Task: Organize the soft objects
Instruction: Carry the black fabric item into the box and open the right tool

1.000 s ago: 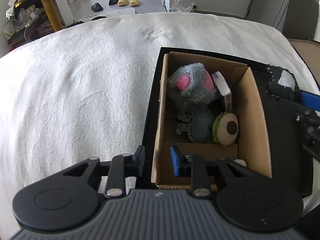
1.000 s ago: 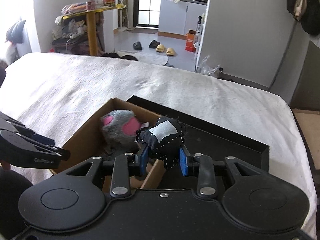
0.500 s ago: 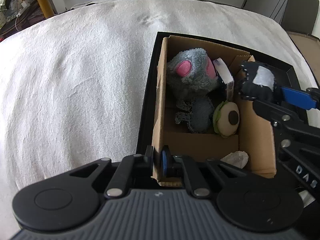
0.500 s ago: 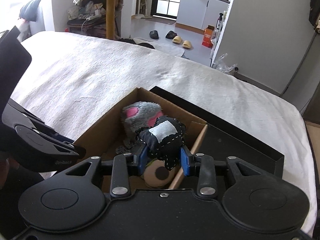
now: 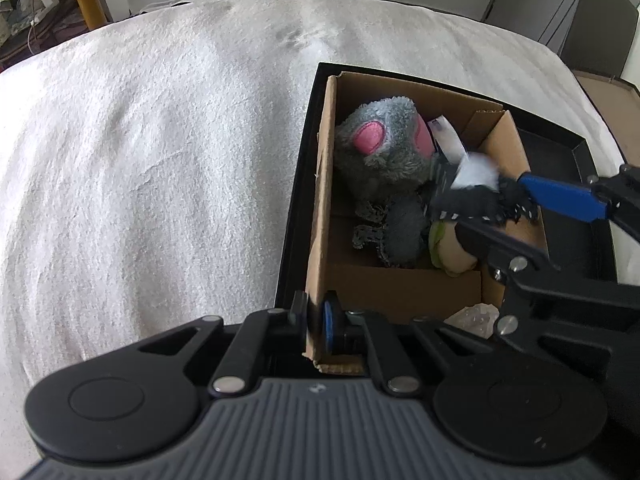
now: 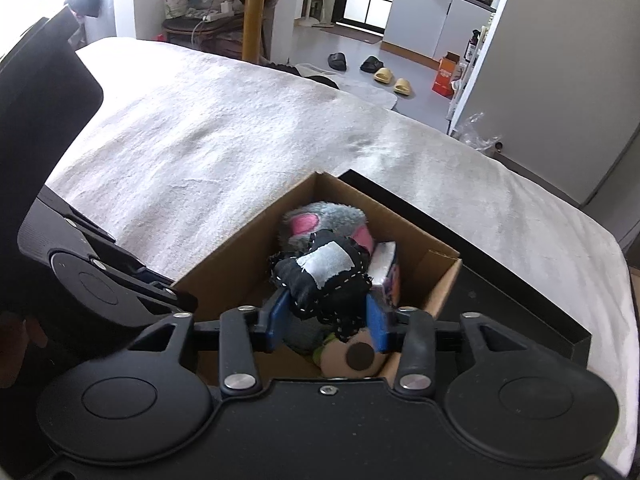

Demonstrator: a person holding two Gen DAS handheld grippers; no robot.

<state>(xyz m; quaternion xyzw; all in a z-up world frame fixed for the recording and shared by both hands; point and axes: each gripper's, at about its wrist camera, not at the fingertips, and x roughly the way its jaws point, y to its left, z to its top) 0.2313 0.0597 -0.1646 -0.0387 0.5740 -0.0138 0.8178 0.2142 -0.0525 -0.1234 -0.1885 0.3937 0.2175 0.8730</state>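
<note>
Right wrist view: right gripper (image 6: pixel 327 318) is spreading, black pouch (image 6: pixel 320 276) seemingly loosening between its fingers; left gripper (image 5: pixel 316 322) is pinching the cardboard box (image 5: pixel 320 216) wall.

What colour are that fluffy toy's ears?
Pink, on the grey plush toy; clearest in the left wrist view.

Right gripper (image 6: pixel 326 316), lower centre of frame: jaws have just been opening, black stitched pouch (image 6: pixel 320 276) between them, above the cardboard box (image 6: pixel 224 268). Grey plush toy (image 6: pixel 320 216) lies inside.
</note>
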